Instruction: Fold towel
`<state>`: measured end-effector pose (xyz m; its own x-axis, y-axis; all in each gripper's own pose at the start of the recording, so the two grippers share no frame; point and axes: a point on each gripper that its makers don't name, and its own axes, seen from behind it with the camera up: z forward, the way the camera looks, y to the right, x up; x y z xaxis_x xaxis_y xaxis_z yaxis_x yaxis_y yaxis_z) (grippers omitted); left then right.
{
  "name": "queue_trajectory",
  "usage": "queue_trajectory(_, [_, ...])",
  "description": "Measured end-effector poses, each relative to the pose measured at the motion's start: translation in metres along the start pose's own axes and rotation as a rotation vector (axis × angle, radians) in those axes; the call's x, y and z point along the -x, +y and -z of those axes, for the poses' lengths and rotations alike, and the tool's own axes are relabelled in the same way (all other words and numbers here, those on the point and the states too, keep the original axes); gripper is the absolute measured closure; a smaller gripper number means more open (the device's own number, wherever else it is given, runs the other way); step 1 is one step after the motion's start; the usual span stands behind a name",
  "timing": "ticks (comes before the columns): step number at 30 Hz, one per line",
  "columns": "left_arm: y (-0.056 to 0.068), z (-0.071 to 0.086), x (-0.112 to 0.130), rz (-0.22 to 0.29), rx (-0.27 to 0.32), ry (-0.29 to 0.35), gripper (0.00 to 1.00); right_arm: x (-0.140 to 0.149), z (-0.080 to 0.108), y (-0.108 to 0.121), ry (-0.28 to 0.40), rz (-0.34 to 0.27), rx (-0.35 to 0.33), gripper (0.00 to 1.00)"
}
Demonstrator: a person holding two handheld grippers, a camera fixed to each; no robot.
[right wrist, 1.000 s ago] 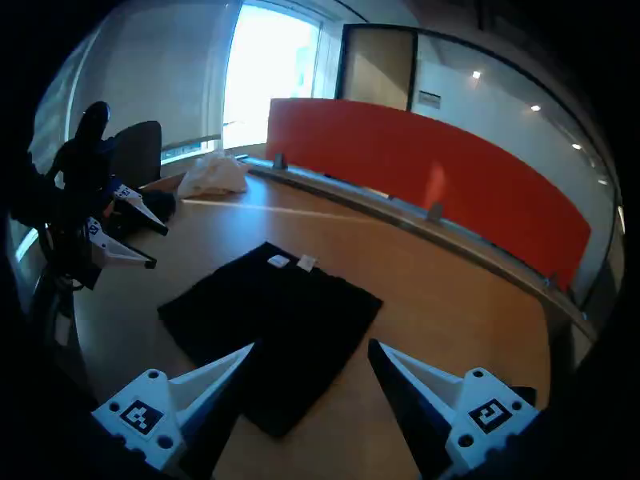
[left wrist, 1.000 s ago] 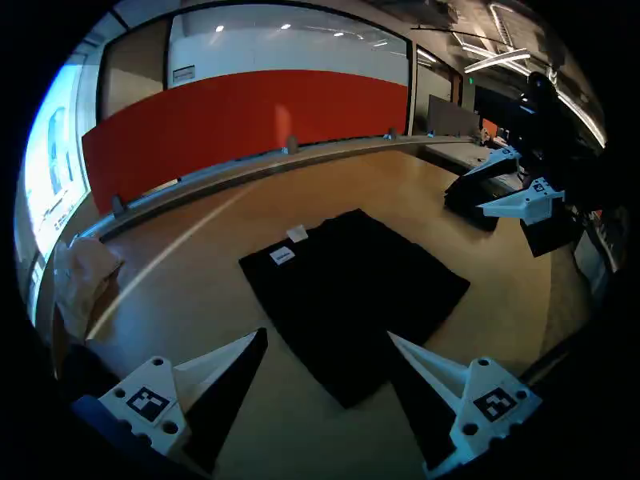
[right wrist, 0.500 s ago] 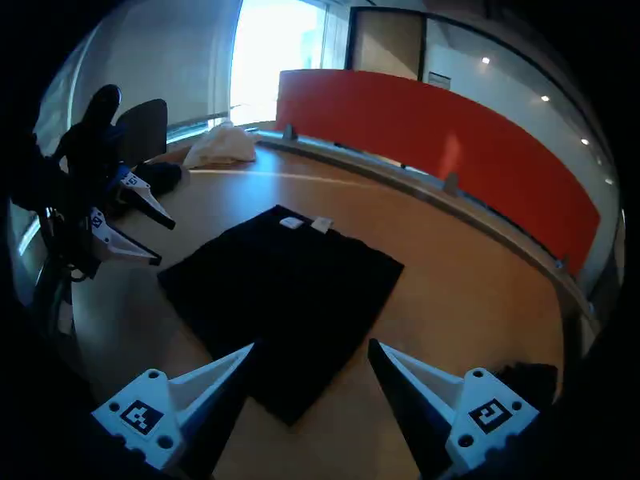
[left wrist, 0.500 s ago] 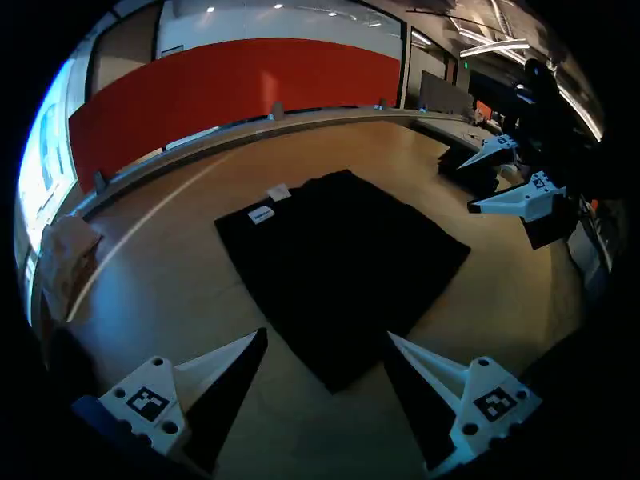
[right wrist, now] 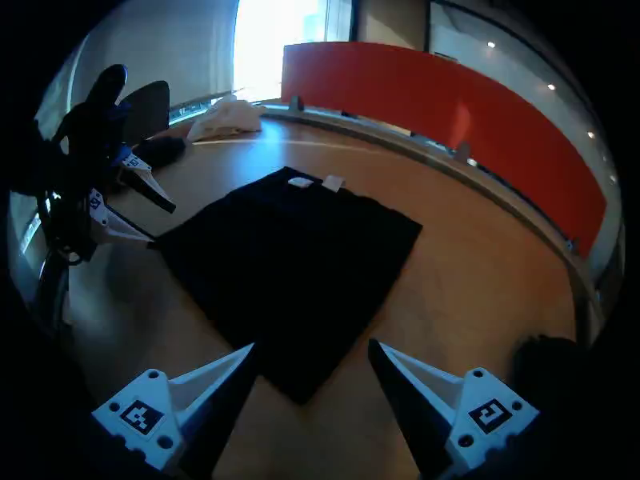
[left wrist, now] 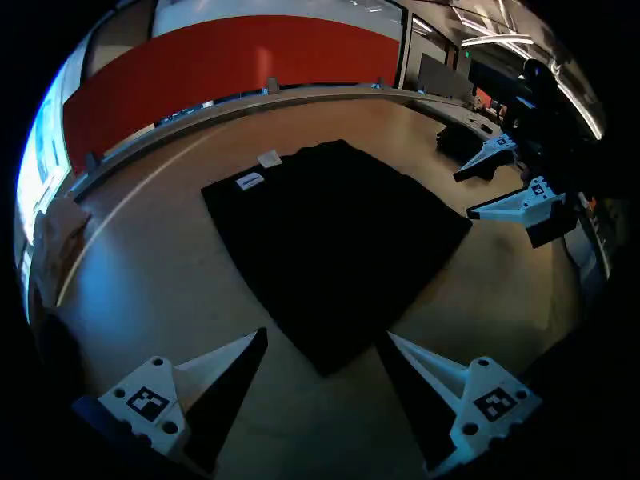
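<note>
You held left gripper (left wrist: 322, 336) spread wide, empty, with near corner of black towel (left wrist: 336, 232) between its fingers. Right gripper (right wrist: 310, 346) gaped too, gripping nothing. Towel lay flat on wooden table (left wrist: 152, 272). Two white tags (left wrist: 250, 181) sat at far edge, writing too small to read. Red partition (left wrist: 224, 60) stood behind.

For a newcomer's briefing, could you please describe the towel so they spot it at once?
On the wooden table before the red partition lies a black towel. Unlike the crumpled pale cloth at the table's edge, it is spread out and bears white tags.
</note>
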<state>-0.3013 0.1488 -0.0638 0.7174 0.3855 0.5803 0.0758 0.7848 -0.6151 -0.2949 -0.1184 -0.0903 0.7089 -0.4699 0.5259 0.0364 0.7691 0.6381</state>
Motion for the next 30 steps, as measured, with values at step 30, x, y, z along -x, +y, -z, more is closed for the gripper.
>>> queue_trajectory(30, [0.006, -0.01, 0.019, -0.024, -0.012, -0.049, 0.05, 0.035, -0.01, -0.013, -0.072, 0.006, -0.061, 0.19])
